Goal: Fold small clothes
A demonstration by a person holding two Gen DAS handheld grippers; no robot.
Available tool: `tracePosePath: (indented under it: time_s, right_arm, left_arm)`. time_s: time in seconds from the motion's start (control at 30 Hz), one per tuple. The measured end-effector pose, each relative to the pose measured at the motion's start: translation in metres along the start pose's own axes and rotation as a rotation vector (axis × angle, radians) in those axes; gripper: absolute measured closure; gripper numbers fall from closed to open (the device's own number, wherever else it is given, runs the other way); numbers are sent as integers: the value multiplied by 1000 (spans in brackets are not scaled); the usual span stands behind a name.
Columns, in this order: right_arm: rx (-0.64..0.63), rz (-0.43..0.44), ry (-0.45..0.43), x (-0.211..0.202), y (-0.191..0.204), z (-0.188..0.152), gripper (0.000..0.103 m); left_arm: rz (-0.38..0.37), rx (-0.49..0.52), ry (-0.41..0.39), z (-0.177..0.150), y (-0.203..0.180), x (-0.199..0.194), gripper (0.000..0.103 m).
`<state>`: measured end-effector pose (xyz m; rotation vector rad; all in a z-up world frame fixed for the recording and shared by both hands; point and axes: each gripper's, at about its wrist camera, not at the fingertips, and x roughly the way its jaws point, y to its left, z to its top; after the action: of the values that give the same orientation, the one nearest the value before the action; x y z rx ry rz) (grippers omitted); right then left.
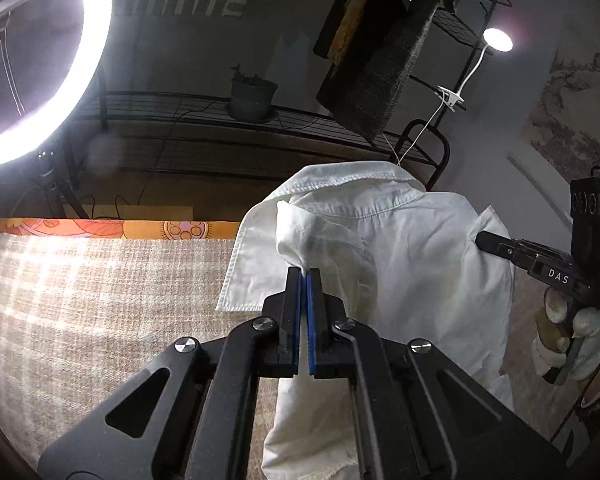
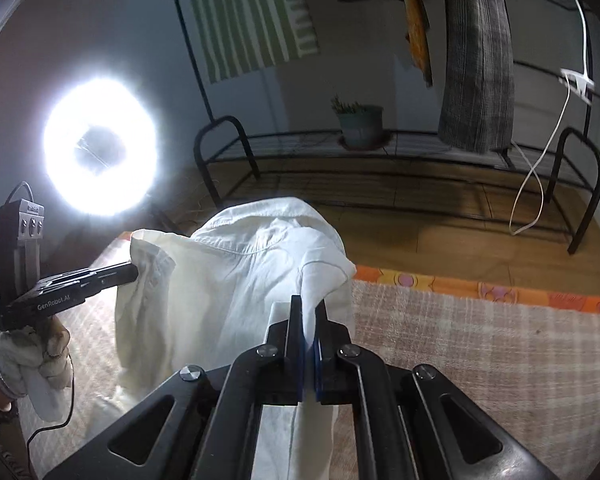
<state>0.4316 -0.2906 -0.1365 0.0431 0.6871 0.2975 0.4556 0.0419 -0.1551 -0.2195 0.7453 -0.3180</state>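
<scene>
Now: white shirt [image 1: 412, 248] held up off the plaid cloth [image 1: 80, 300], one shoulder in each of my tongs.

My left gripper [image 1: 304, 276] is clenched on a bunched fold of the shirt at one shoulder; my right gripper [image 2: 308, 308] is pinched on fabric at the other shoulder. Shirt hangs between them, collar [image 1: 352, 178] uppermost, tail trailing down toward the cloth. Beyond the shirt: an orange patterned border [image 2: 480, 288] edges the cloth, then wooden floor and a black wire rack [image 2: 420, 152] carrying a potted plant [image 2: 360, 124]. A grey towel [image 2: 476, 60] hangs above the rack. Ring light [image 2: 100, 148] glares beside the shirt, washing out that side.
</scene>
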Motion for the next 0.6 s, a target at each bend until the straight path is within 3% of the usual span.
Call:
tracePosePath:
  time_s: [0.27, 0.6]
  right_arm:
    - [-18, 18, -35, -62, 20, -21, 103]
    - [-83, -1, -55, -137, 67, -97, 103]
  left_arm:
    - [15, 110, -39, -25, -31, -62, 103]
    - [21, 235, -21, -113, -57, -122, 103]
